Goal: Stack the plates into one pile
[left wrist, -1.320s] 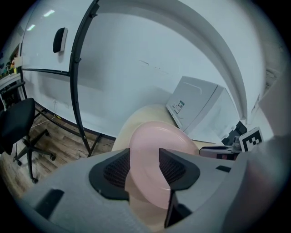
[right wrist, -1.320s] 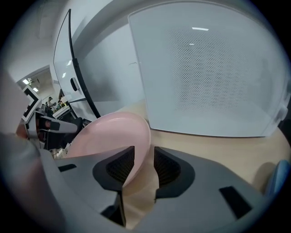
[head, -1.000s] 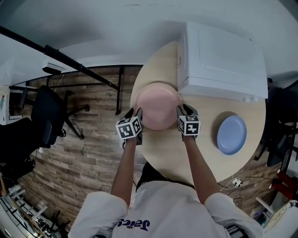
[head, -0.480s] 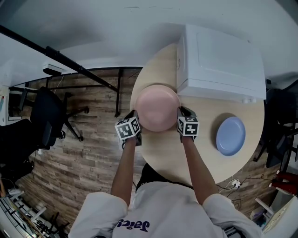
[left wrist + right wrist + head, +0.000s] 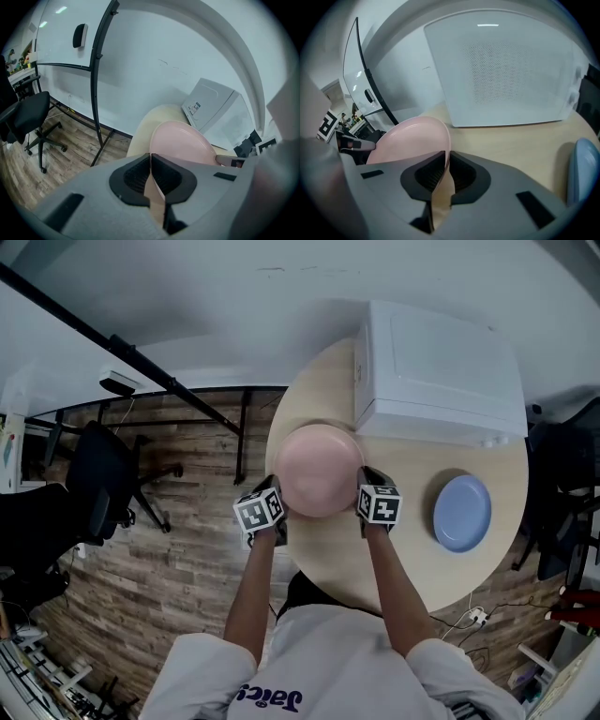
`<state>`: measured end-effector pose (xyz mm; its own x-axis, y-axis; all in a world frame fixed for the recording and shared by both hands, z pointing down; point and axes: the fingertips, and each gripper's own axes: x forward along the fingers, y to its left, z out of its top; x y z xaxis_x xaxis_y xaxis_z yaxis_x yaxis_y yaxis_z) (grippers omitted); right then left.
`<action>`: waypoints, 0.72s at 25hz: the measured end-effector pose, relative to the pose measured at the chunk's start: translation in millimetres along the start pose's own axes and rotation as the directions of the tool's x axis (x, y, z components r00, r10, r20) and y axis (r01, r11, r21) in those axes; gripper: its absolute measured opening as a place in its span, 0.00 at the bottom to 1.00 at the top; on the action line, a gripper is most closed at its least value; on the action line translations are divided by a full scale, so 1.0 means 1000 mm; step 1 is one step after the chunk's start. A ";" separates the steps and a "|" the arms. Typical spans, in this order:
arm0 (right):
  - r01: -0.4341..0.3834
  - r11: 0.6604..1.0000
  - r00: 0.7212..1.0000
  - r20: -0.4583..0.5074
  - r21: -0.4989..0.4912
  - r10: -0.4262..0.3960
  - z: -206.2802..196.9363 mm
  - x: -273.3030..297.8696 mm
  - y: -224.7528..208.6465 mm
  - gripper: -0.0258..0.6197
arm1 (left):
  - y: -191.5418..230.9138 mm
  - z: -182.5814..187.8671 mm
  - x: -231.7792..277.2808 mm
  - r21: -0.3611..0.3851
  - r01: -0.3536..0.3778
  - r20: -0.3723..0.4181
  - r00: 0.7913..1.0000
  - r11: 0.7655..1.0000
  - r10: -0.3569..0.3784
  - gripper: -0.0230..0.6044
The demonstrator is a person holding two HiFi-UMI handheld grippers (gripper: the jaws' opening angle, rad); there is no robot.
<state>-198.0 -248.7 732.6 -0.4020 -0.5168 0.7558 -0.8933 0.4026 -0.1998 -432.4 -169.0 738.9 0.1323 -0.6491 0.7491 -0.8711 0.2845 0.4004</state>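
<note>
A pink plate (image 5: 319, 470) is held between both grippers over the round wooden table (image 5: 394, 549). My left gripper (image 5: 279, 493) is shut on the plate's left rim, which shows pinched between its pads in the left gripper view (image 5: 150, 164). My right gripper (image 5: 361, 486) is on the opposite rim; its jaws are closing, and the pads press the pink edge (image 5: 446, 164). The plate (image 5: 183, 143) (image 5: 410, 140) is tilted in both gripper views. A blue plate (image 5: 461, 513) lies flat on the table to the right, its edge also seen in the right gripper view (image 5: 583, 168).
A white box-shaped appliance (image 5: 436, 371) (image 5: 506, 70) stands at the back of the table, just beyond the pink plate. A black office chair (image 5: 98, 484) and a slanted black pole (image 5: 141, 367) are on the wooden floor to the left.
Both grippers stood beside the pink plate's rim and have closed onto it. The plate and both hands have shifted slightly toward the table's near edge.
</note>
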 end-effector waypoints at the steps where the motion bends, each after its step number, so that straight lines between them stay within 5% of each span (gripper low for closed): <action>1: 0.001 1.000 1.000 0.002 0.000 -0.001 -0.002 -0.005 0.001 0.10 | -0.001 -0.002 -0.005 0.000 0.002 0.000 1.000 1.000 -0.002 0.07; 12: 0.042 0.997 0.998 0.034 0.071 -0.044 -0.036 -0.076 -0.005 0.10 | -0.032 -0.031 -0.049 0.013 0.070 -0.020 0.997 0.997 -0.070 0.07; 18: 0.074 0.993 0.993 0.082 0.093 -0.082 -0.046 -0.120 -0.024 0.10 | -0.066 -0.038 -0.055 0.083 0.128 -0.038 0.991 0.988 -0.125 0.07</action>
<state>-119.0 -161.8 675.1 -0.3429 -0.6081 0.7160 -0.9354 0.2912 -0.2007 -364.6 -125.5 690.9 0.2584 -0.6521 0.7127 -0.8833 0.1393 0.4477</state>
